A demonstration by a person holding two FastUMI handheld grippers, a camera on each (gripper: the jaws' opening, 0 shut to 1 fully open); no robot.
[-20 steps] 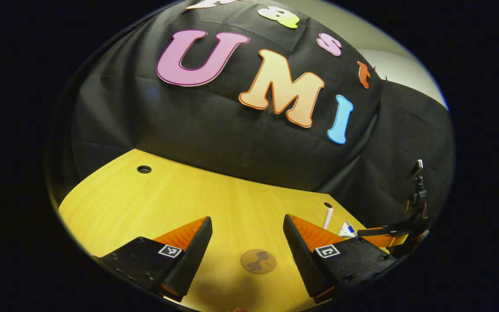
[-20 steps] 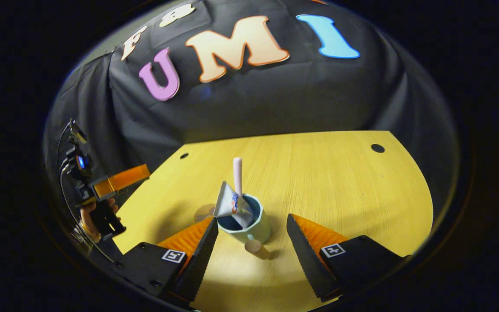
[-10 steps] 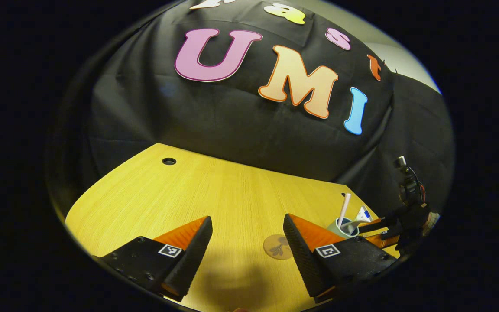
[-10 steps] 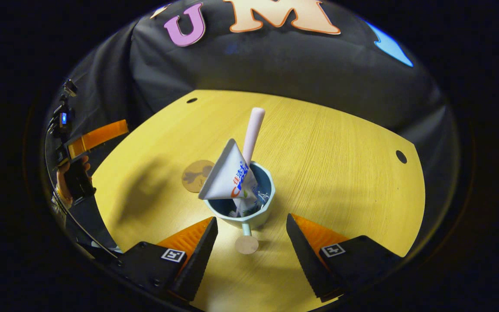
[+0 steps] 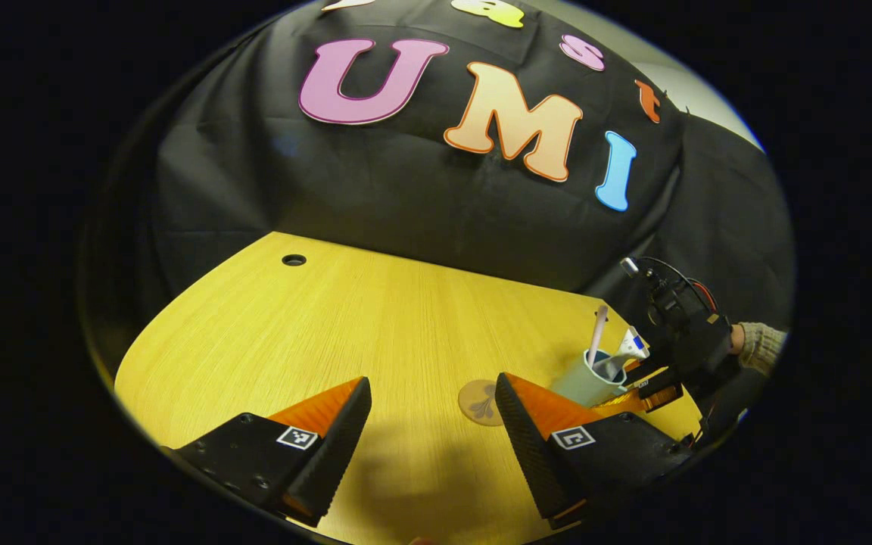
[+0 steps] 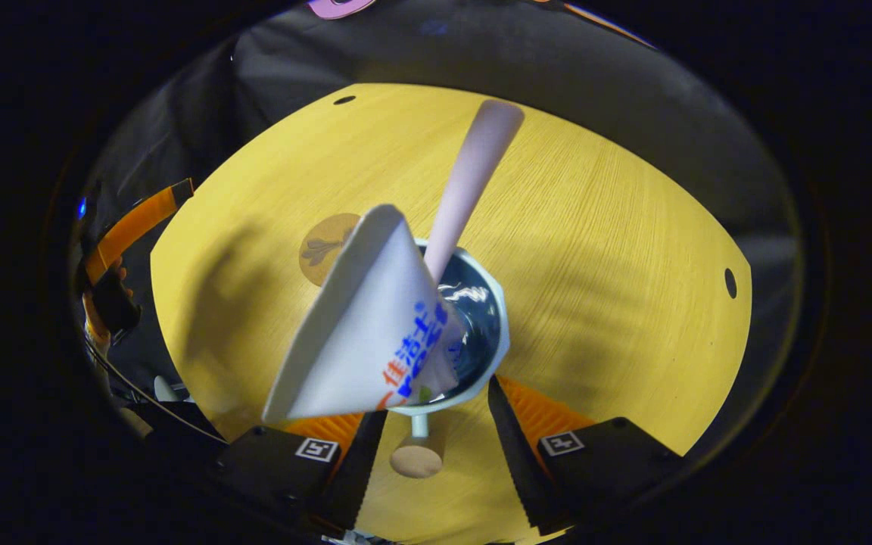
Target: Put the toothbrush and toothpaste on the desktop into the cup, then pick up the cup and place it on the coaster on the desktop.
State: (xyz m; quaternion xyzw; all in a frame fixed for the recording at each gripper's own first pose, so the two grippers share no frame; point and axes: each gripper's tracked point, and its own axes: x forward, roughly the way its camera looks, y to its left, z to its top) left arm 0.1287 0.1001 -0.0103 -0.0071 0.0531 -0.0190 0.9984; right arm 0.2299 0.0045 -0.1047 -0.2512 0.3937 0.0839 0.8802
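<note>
A pale blue-green cup (image 6: 493, 338) stands on the yellow desktop (image 6: 595, 250) with a white toothpaste tube (image 6: 364, 325) and a pink toothbrush (image 6: 474, 182) leaning out of it. My right gripper (image 6: 437, 409) is open and close behind the cup. Its fingers flank the cup's handle (image 6: 415, 456) without pressing on it. The round brown coaster (image 6: 326, 246) lies just beyond the cup. In the left gripper view the cup (image 5: 583, 382) stands right of the coaster (image 5: 481, 402), with the right gripper (image 5: 655, 386) at it. My left gripper (image 5: 432, 382) hangs open over the desktop, holding nothing.
Black cloth walls the desk at the back. Cable holes sit in the desktop (image 5: 294, 260), (image 6: 731, 282). A sleeved hand (image 5: 758, 344) holds the right gripper. The left gripper (image 6: 133, 227) and its hand show at the desk's left edge.
My right gripper has moved in and tilted down on the cup, so its fingers now flank the handle, a little closer together. The left gripper has barely shifted.
</note>
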